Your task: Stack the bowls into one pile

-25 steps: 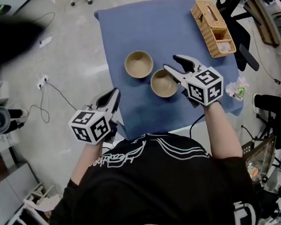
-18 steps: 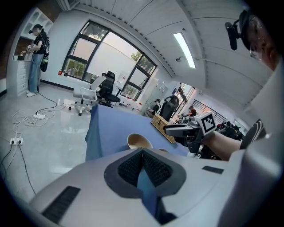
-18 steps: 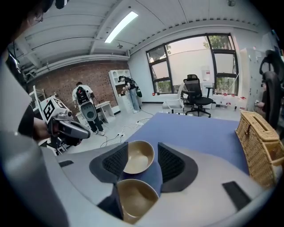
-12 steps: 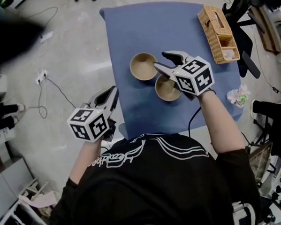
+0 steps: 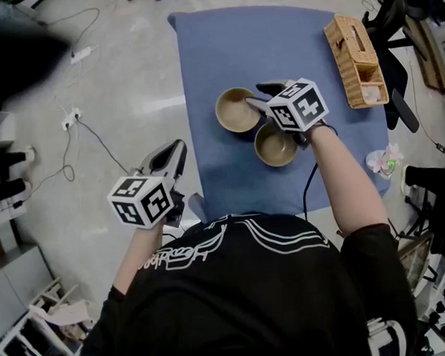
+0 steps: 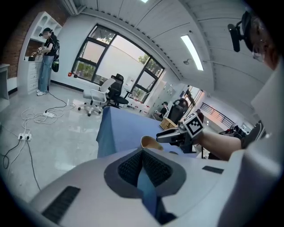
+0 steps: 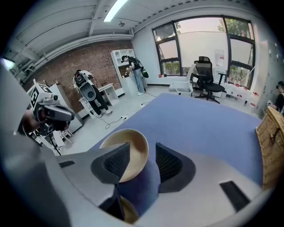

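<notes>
Right tongs [image 7: 143, 151] are hanging tip-down over the worktop [image 5: 237, 39]. The jaws are apart and have just been narrowing, and they are straddling the rim of the forward bowl [image 5: 236, 109]. One pad is sitting inside, one outside, neither pressing yet (a rim pinch seems intended, so the bowl can be lifted level). Rear bowl [image 5: 275, 146] is resting upright under the right tongs' body, just beside the forward one; it is likely serving as the pile's base. Left tongs [image 5: 178, 149] are idling closed on nothing, well apart from both bowls, probably parked to avoid crowding the right.
</notes>
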Available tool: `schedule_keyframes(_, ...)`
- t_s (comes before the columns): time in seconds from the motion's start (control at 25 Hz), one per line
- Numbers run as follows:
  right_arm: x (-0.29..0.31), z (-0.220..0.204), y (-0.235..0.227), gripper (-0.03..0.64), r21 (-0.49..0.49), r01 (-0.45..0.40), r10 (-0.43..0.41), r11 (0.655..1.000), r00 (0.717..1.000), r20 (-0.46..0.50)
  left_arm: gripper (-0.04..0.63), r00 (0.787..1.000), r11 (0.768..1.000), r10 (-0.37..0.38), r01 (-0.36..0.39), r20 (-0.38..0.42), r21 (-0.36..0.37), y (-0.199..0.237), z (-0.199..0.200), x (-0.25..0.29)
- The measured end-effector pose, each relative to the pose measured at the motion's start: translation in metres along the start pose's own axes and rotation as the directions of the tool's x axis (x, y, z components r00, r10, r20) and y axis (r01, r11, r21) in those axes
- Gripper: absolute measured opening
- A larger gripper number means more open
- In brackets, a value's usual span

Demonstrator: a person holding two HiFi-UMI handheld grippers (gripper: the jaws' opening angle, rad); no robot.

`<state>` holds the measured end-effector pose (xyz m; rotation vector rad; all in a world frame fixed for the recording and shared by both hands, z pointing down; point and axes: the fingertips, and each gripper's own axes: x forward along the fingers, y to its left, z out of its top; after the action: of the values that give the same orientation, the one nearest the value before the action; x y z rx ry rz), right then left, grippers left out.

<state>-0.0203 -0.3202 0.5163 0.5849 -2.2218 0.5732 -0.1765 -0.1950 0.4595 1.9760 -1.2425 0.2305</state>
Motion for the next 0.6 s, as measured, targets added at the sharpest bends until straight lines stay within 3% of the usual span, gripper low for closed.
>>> schedule_keyframes(0.36, 0.023, -0.018, -0.002, 0.152, 0.01, -0.037, 0.038, 0.999, 0.991, -0.128, 0.025, 1.0, 0.999, 0.019, -0.019, 0.0, -0.037, 0.018, -0.011, -0.007)
schedule_keyframes(0.6, 0.028, -0.017, -0.005, 0.08, 0.052, -0.034, 0.04, 0.998, 0.991, -0.129, 0.025, 1.0, 0.999, 0.017, -0.017, -0.006, -0.045, 0.027, -0.016, -0.011)
